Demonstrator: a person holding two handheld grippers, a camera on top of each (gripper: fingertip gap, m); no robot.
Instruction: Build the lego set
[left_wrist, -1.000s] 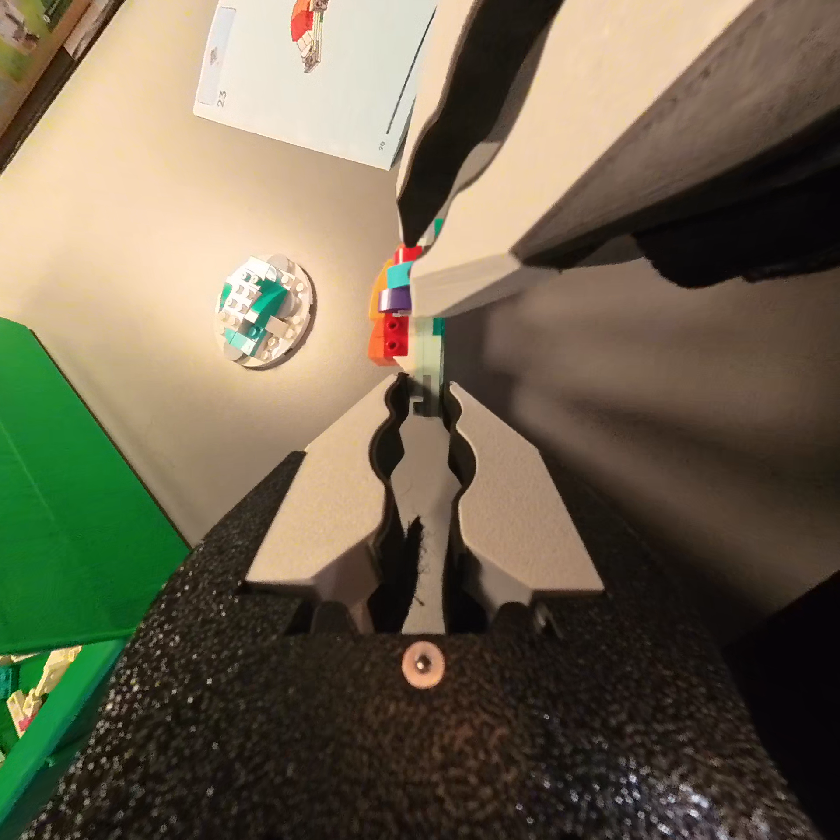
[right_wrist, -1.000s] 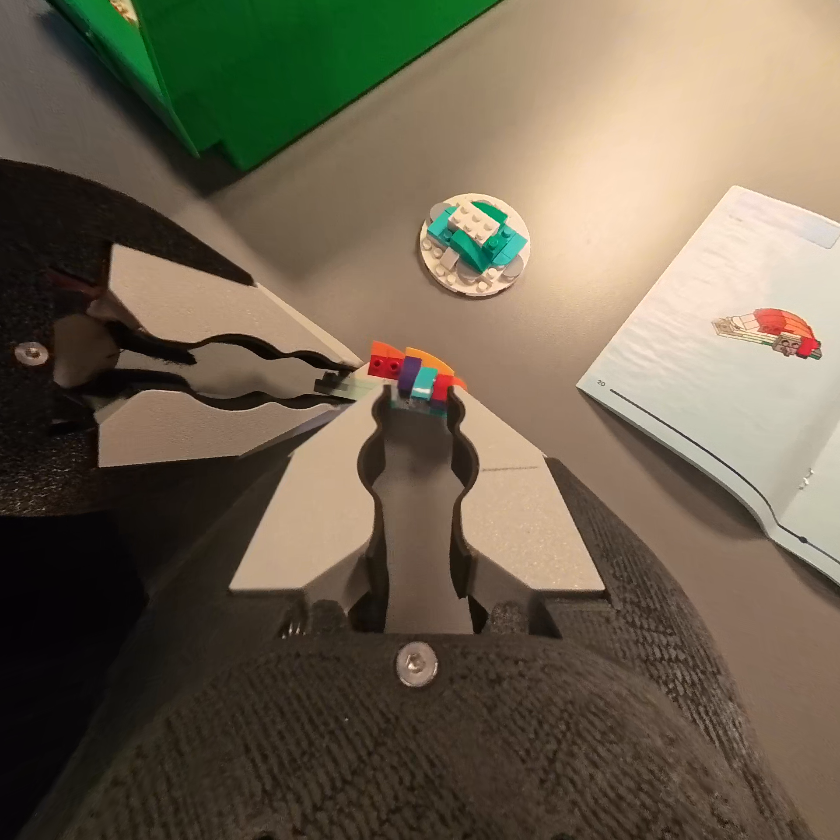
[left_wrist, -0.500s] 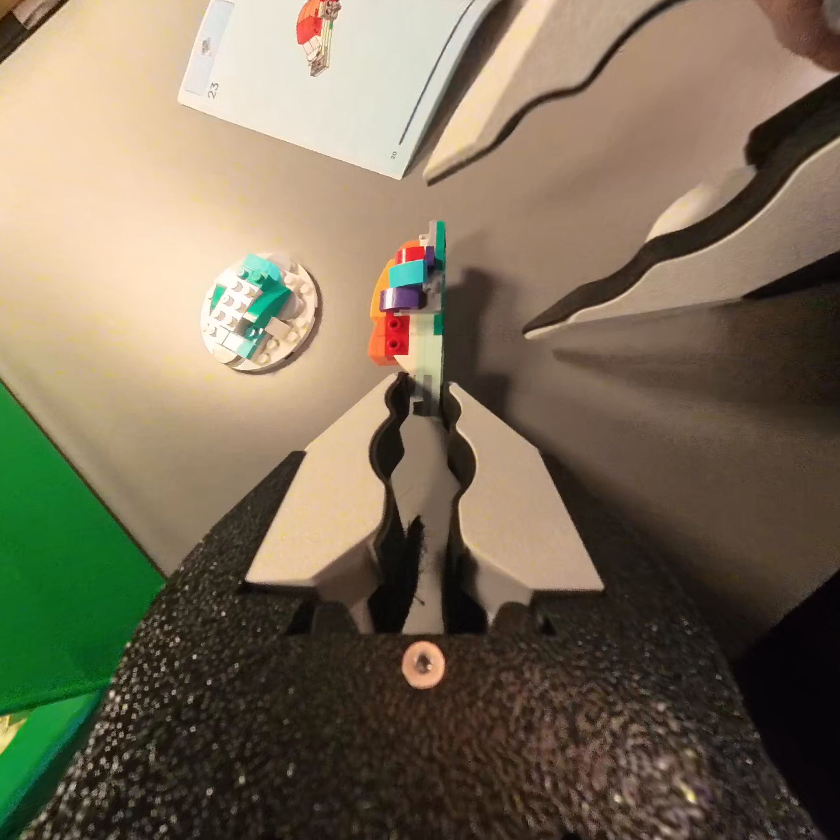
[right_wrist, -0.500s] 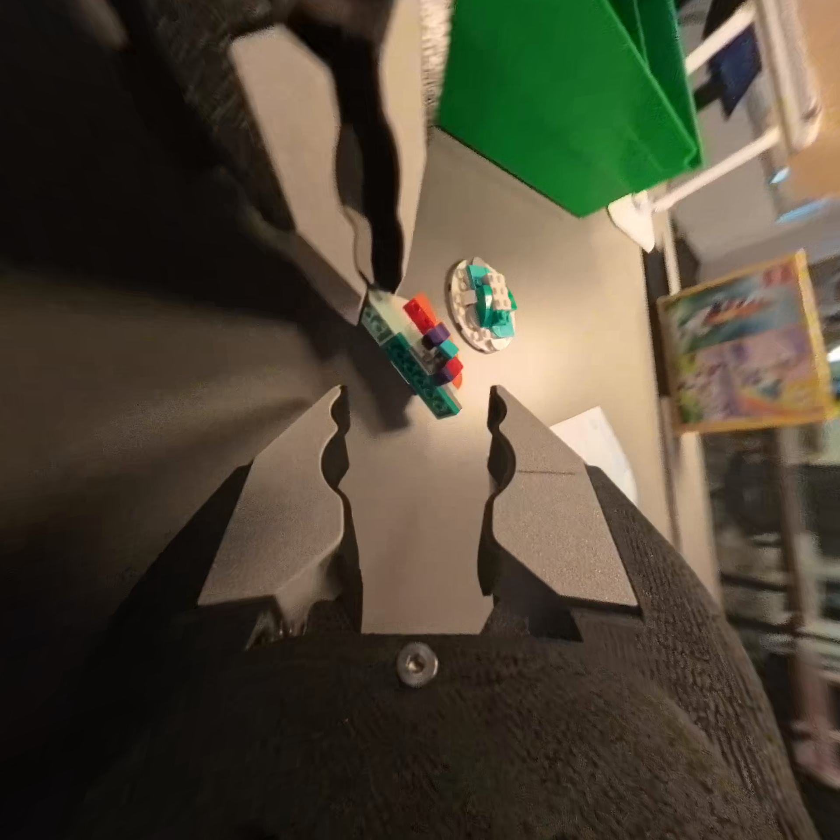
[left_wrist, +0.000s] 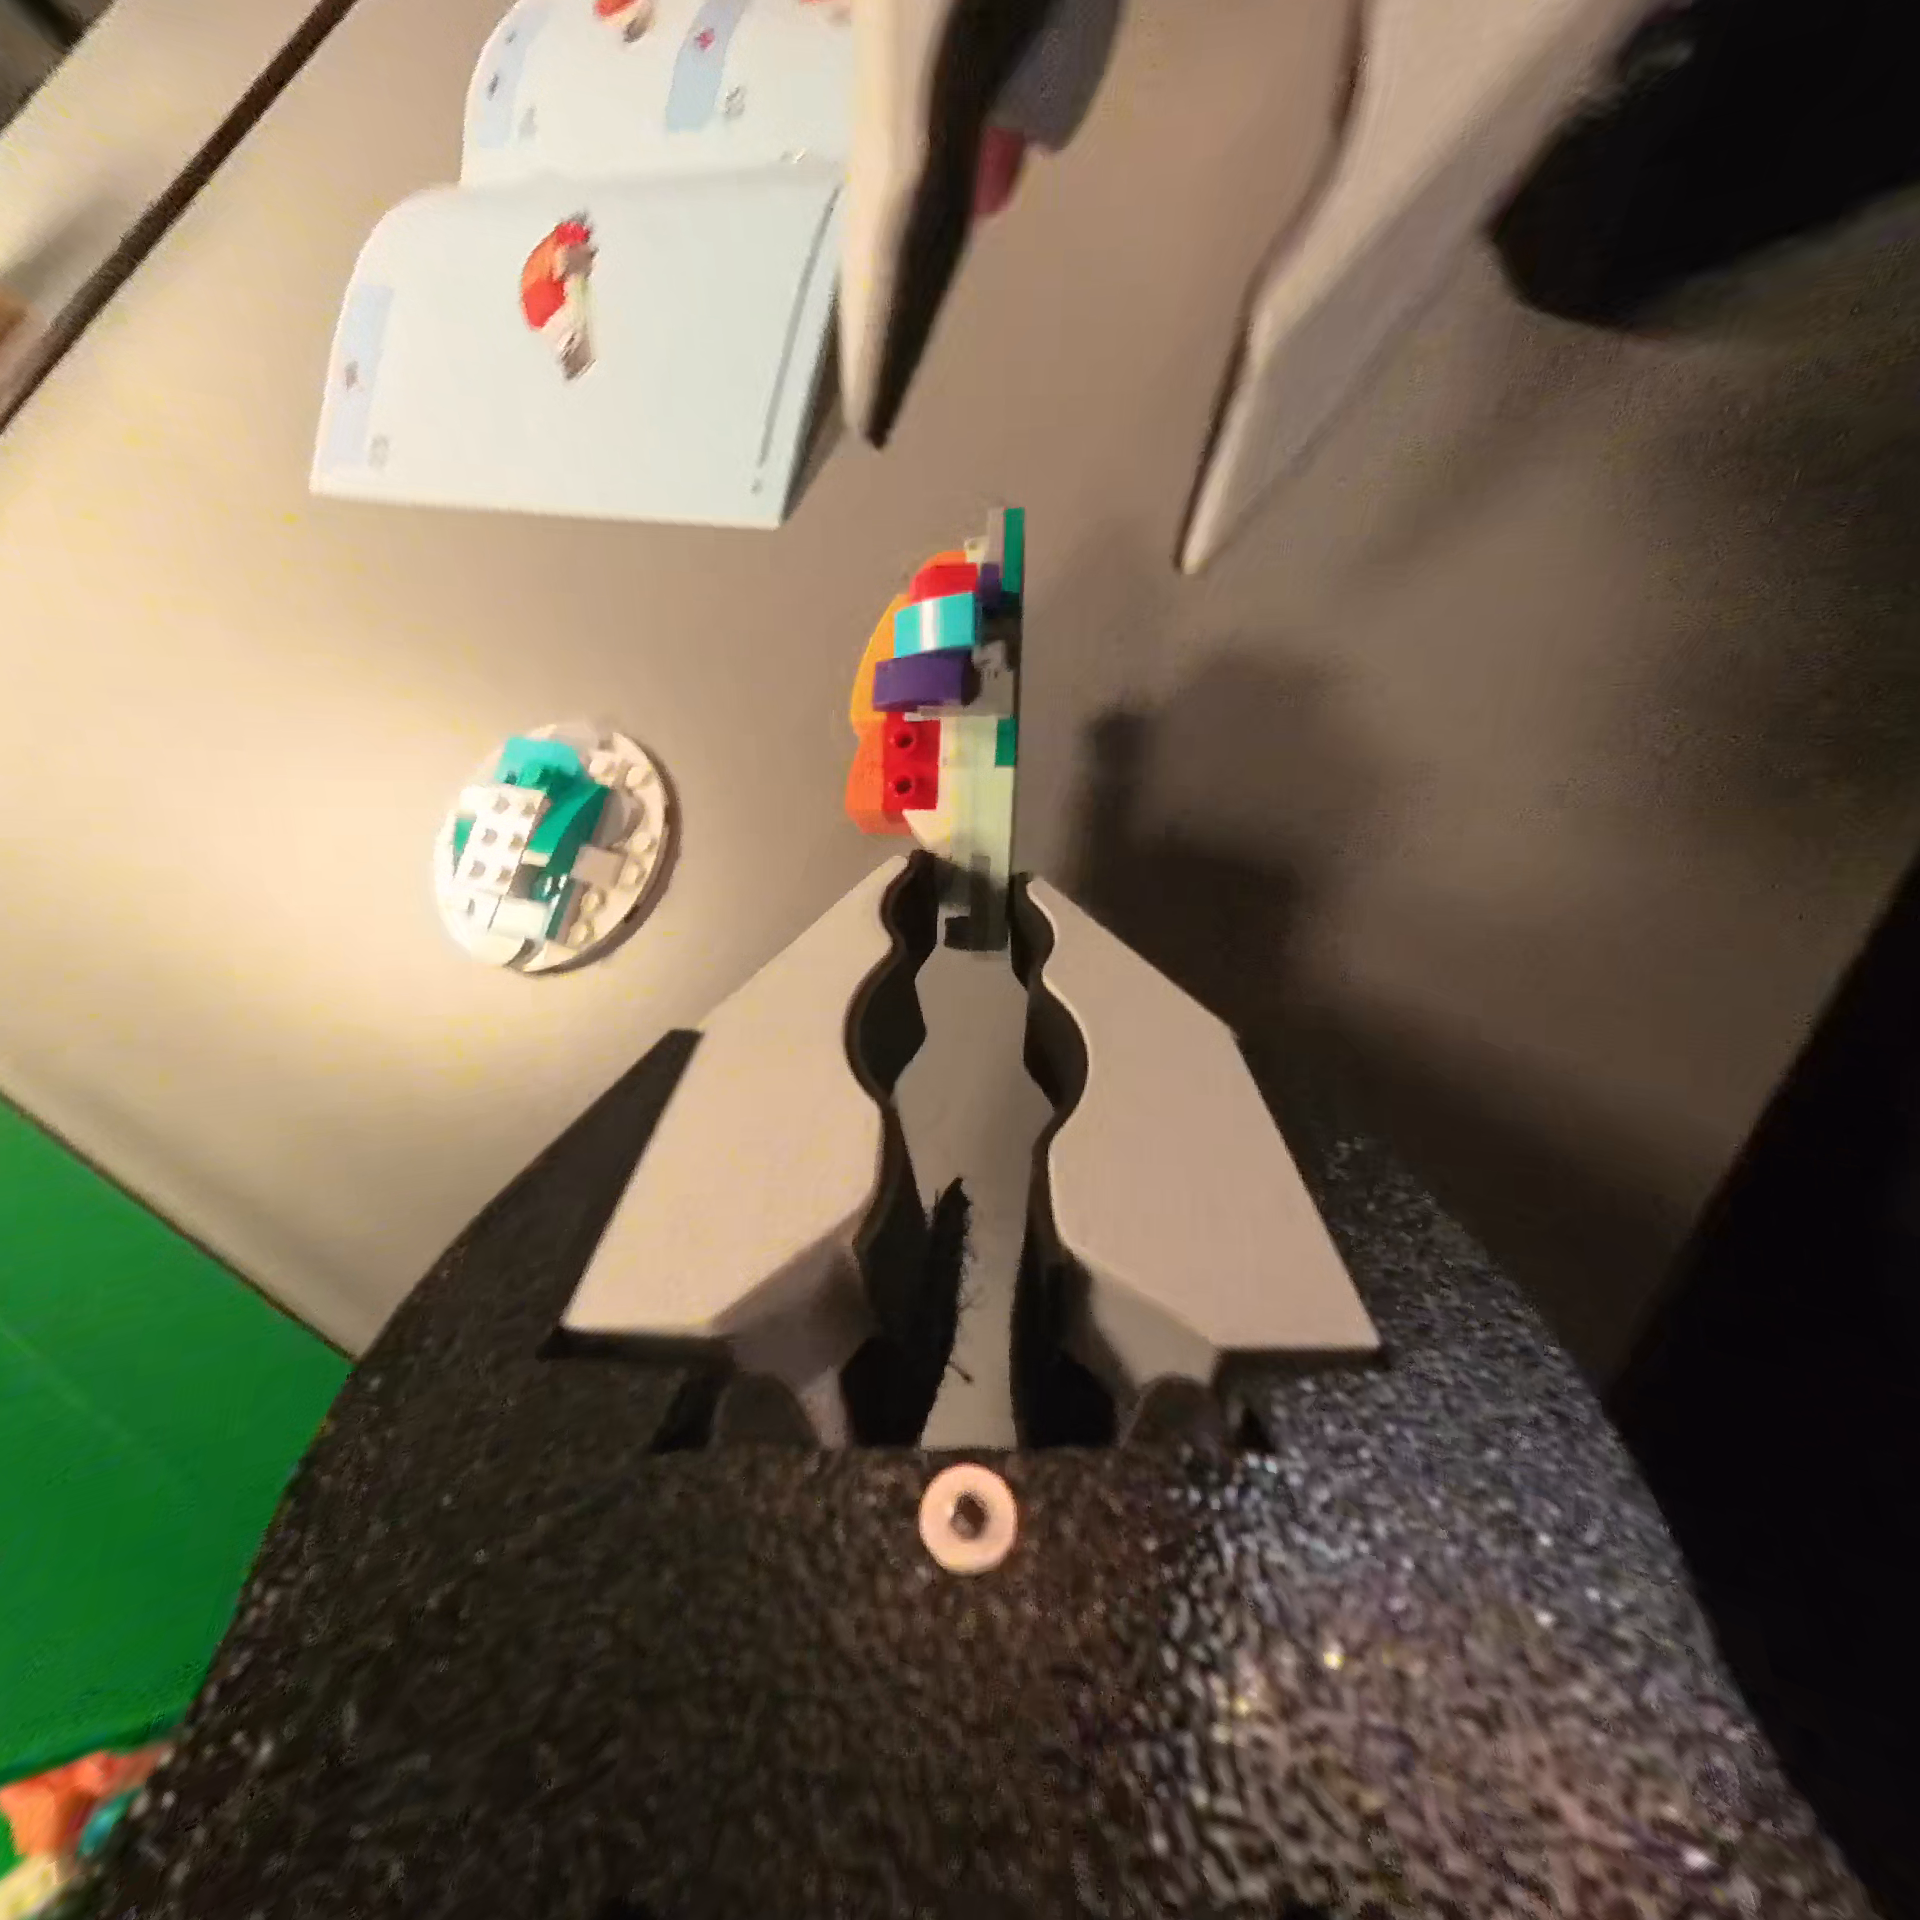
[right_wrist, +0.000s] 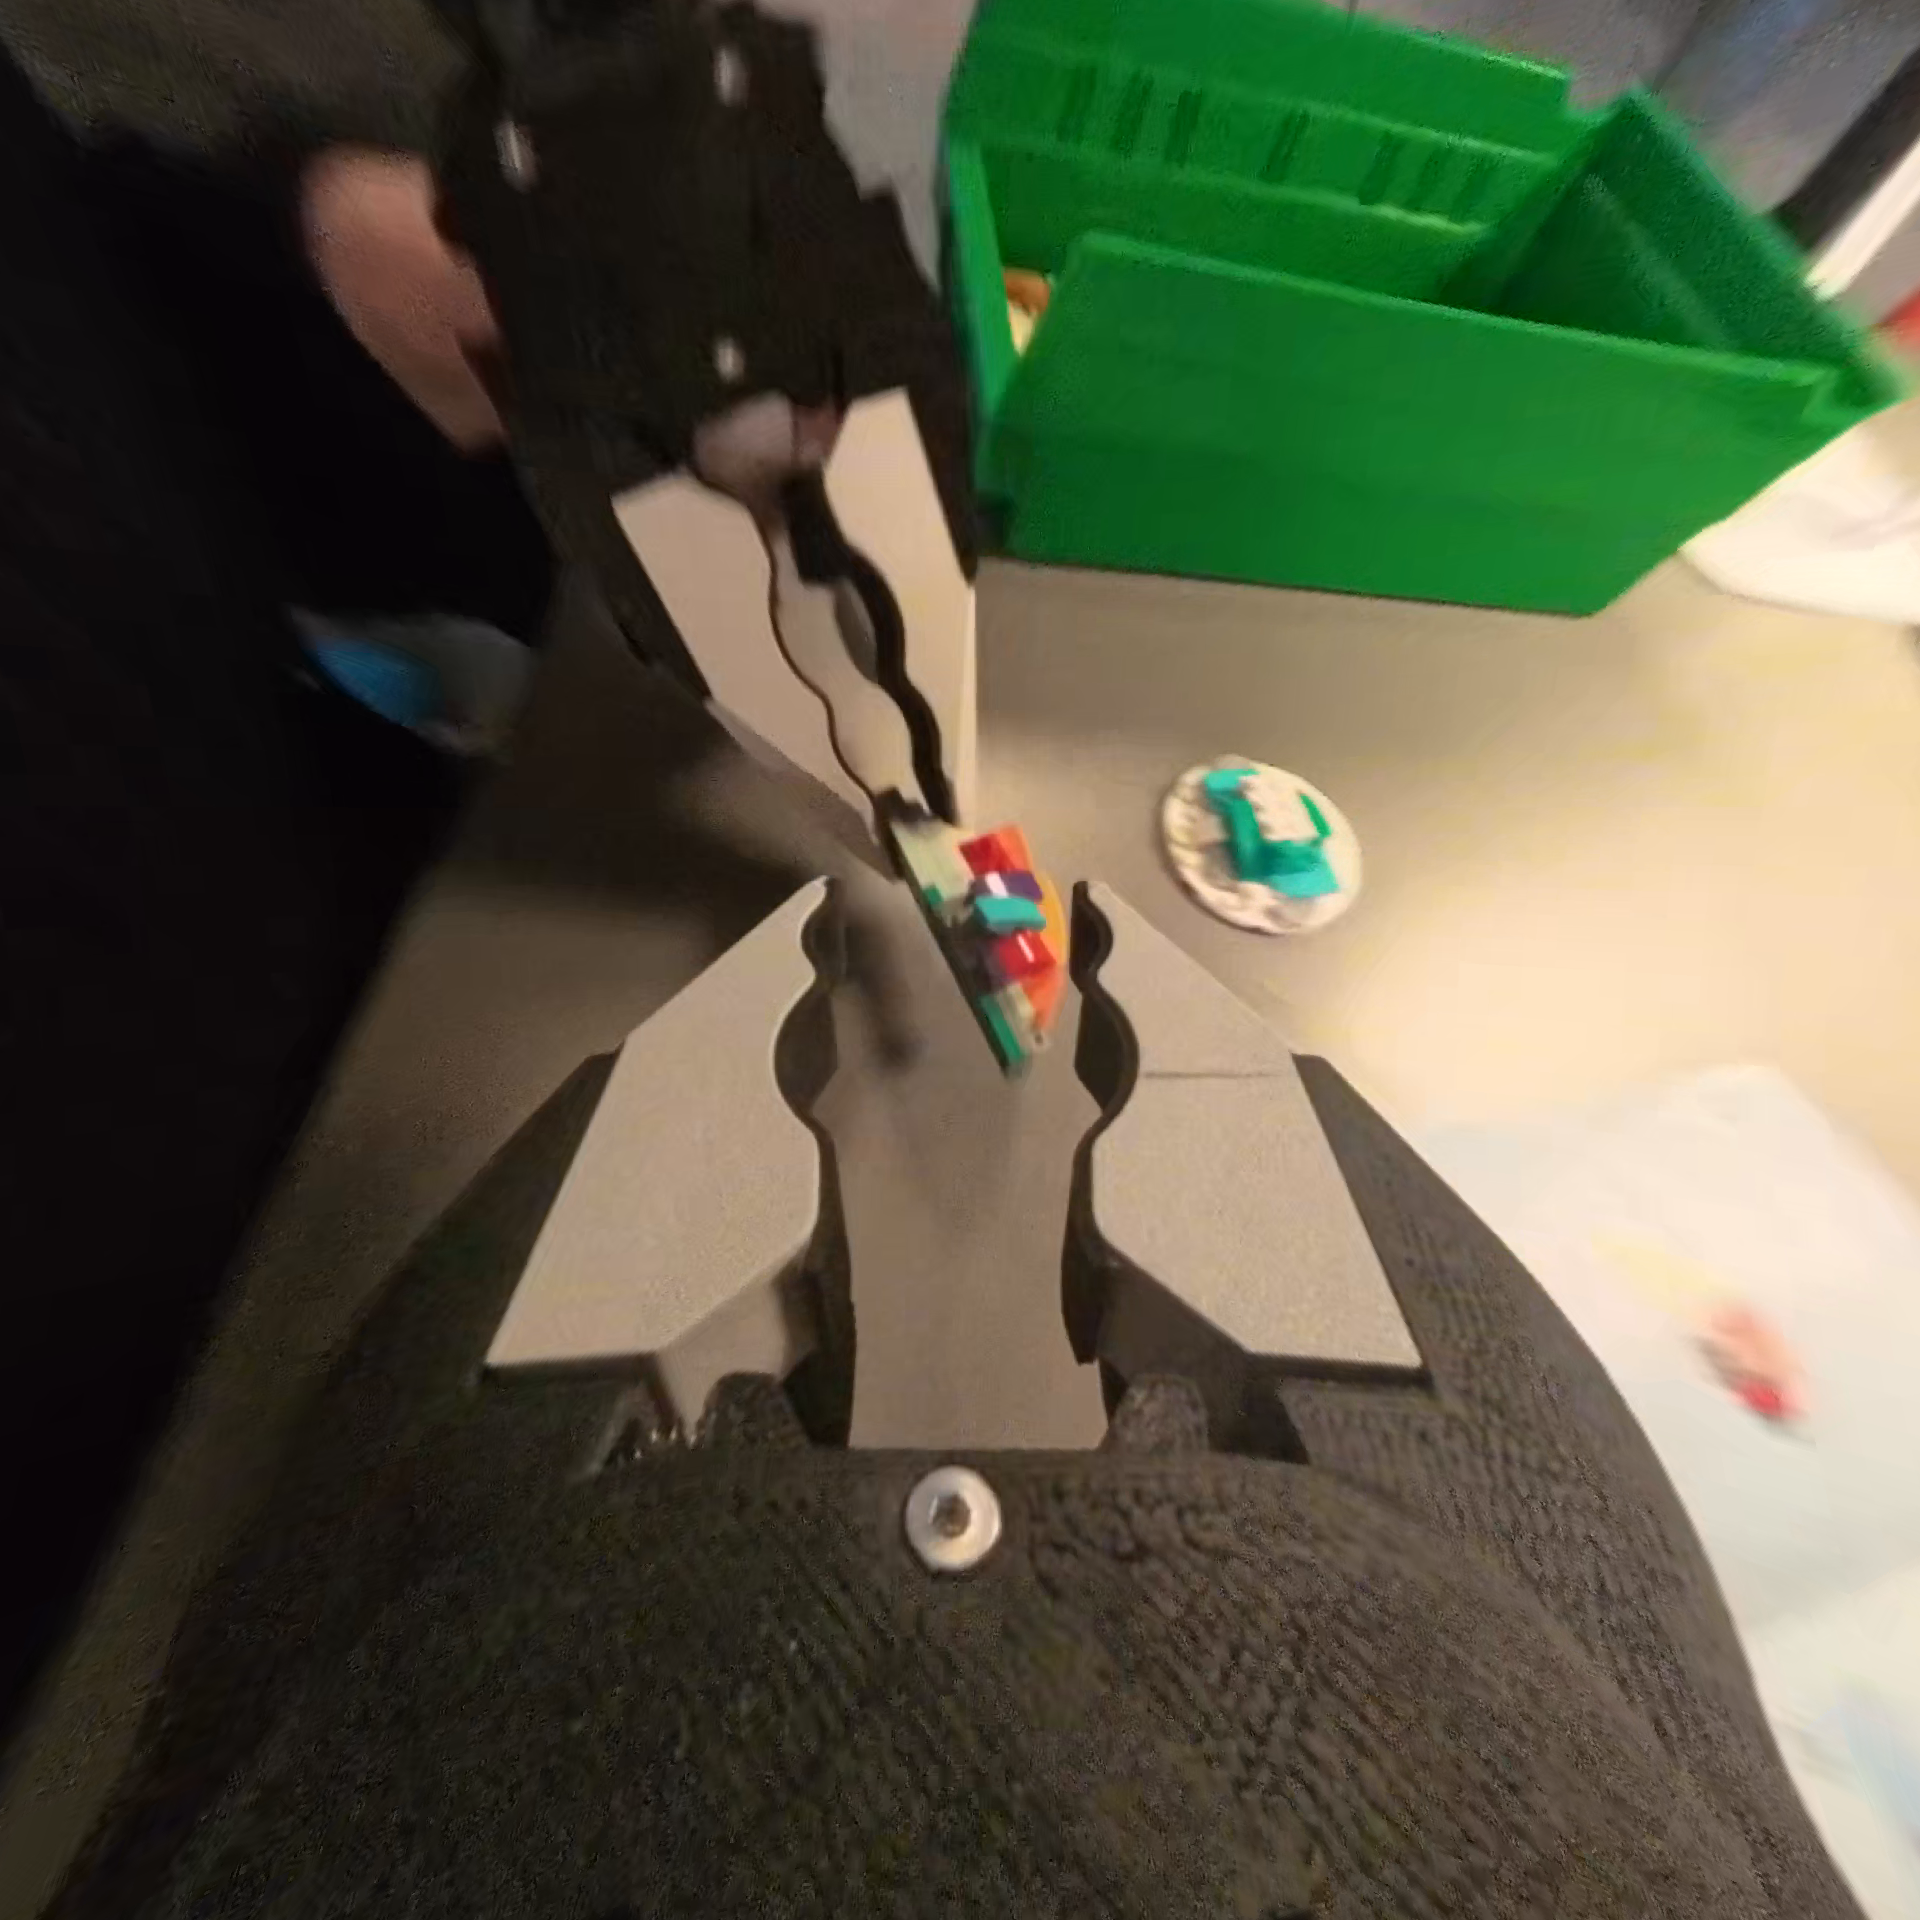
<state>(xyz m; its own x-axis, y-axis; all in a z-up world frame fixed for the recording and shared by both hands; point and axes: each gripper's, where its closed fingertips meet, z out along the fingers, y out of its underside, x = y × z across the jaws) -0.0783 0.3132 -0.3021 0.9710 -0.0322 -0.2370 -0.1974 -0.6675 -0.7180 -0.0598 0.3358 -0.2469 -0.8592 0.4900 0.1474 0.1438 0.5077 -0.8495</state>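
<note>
The green bin (right_wrist: 1403, 395) stands at the far right of the worktop (right_wrist: 1455, 779) in the right wrist view, its upright dividers splitting it into compartments. Only a sliver of pale and orange pieces shows inside one, at its left edge; what the other compartments hold is hidden by their walls. In the left wrist view the bin (left_wrist: 114, 1455) is cut off at the near left edge, with a blurred heap of orange and teal pieces (left_wrist: 62, 1818) in the corner.

The left gripper (left_wrist: 971, 883) is closed on the dark end of the lego build (left_wrist: 951, 707), a thin plate with red, orange, purple and teal bricks stacked on its left face, held on edge above the worktop. From the right wrist view the same build (right_wrist: 987, 925) hangs tilted from the left gripper (right_wrist: 904, 805), between the spread fingers of the right gripper (right_wrist: 951, 894), which is open and touching nothing. In the left wrist view the right gripper (left_wrist: 1029, 499) shows at the far top, blurred, its fingers wide apart.

A round white plate with teal and white bricks (left_wrist: 556, 847) lies on the worktop to the left of the held build, apart from it. The open instruction booklet (left_wrist: 582, 343) lies farther off; in the right wrist view the booklet (right_wrist: 1662, 1351) is at the near right, too blurred to make out and cut by the frame edge. A blurred hand (right_wrist: 405, 281) grips the left gripper's dark body.
</note>
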